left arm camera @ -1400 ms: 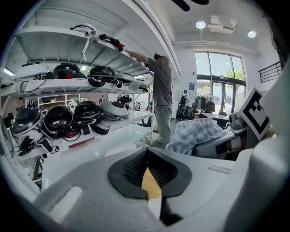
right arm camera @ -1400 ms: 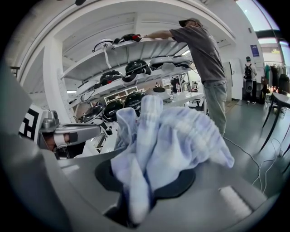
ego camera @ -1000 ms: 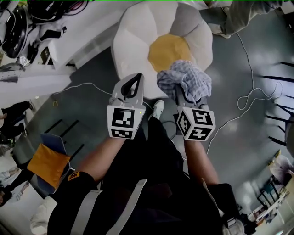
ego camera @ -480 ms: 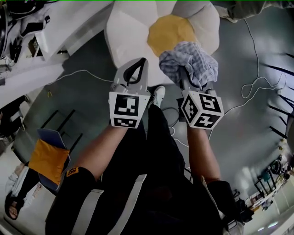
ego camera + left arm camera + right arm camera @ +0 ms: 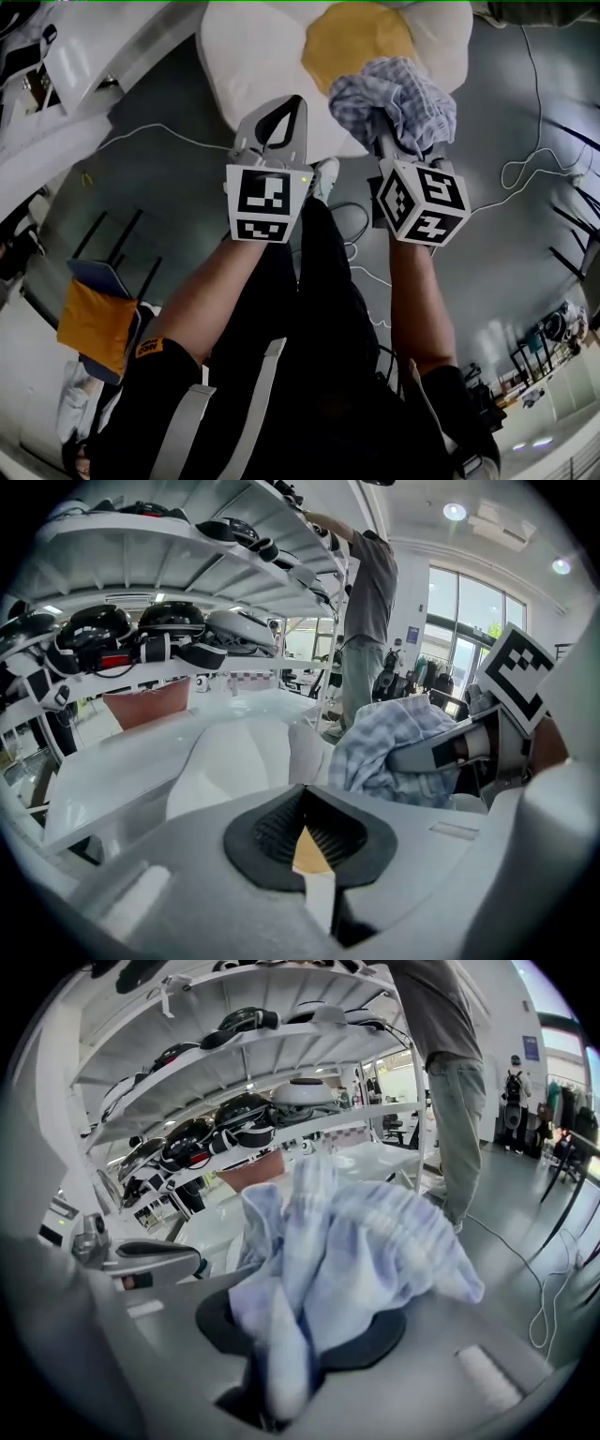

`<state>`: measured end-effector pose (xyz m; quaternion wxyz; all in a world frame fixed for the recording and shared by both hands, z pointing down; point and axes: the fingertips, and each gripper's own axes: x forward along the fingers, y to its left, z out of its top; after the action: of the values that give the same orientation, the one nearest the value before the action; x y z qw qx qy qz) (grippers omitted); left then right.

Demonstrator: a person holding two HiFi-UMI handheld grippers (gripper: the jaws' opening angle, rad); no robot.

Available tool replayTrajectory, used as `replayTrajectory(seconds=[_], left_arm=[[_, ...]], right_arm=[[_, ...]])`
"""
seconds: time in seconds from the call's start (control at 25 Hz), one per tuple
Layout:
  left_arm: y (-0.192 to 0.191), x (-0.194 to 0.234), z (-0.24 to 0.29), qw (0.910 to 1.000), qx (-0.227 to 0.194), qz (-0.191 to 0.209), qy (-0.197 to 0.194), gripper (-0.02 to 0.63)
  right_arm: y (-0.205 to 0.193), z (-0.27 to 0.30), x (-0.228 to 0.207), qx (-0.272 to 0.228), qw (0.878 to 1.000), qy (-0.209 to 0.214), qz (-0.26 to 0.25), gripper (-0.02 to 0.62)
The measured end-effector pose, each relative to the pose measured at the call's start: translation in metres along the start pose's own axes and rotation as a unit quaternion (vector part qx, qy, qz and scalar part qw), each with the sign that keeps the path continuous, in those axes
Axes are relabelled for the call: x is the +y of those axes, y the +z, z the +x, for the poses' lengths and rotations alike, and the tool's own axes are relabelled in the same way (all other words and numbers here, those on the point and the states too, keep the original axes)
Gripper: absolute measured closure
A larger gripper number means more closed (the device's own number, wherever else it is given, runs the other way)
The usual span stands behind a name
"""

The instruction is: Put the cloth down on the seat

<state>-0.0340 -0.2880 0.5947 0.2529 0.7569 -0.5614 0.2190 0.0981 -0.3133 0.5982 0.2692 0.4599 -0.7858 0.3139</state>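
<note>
The seat (image 5: 246, 58) is a white flower-shaped cushion with a yellow centre (image 5: 354, 37), at the top of the head view. A crumpled blue-and-white checked cloth (image 5: 396, 86) hangs over its near right part, and my right gripper (image 5: 389, 131) is shut on it. The bunched cloth (image 5: 361, 1241) fills the right gripper view and hides the fingertips. My left gripper (image 5: 296, 103) is shut and holds nothing, just left of the cloth over the seat's near edge. The left gripper view shows the seat (image 5: 234, 761) ahead, with the cloth (image 5: 384, 752) to the right.
White shelves with dark helmets (image 5: 141, 635) stand beyond the seat, and a person (image 5: 367, 592) stands beside them. Thin cables (image 5: 525, 169) run over the grey floor. A chair with an orange cushion (image 5: 94, 323) stands at the left, and dark chair legs (image 5: 572, 141) show at the right.
Both grippers have come down closer to the seat, the right one still carrying the cloth. The seat has shifted toward the top of the head view.
</note>
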Motion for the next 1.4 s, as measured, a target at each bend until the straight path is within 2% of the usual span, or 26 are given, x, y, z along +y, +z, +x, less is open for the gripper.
replayTrajectory(seconds=[0.48,1.24,1.4], left_arm=[[-0.051,0.055,0.086,0.9995,0.031,0.005,0.009,0.607],[-0.125,0.081,0.196,0.9991,0.035,0.011,-0.020,0.607],[-0.135,0.079,0.216,0.9991,0.034,0.010,-0.024,0.607]], right_arm=[[-0.033,0.101,-0.029,0.014,1.000,-0.014,0.019,0.459],[-0.081,0.231,-0.047,0.035,0.999,-0.020,-0.006,0.454],[-0.090,0.252,-0.061,0.038,0.999,-0.023,-0.005,0.453]])
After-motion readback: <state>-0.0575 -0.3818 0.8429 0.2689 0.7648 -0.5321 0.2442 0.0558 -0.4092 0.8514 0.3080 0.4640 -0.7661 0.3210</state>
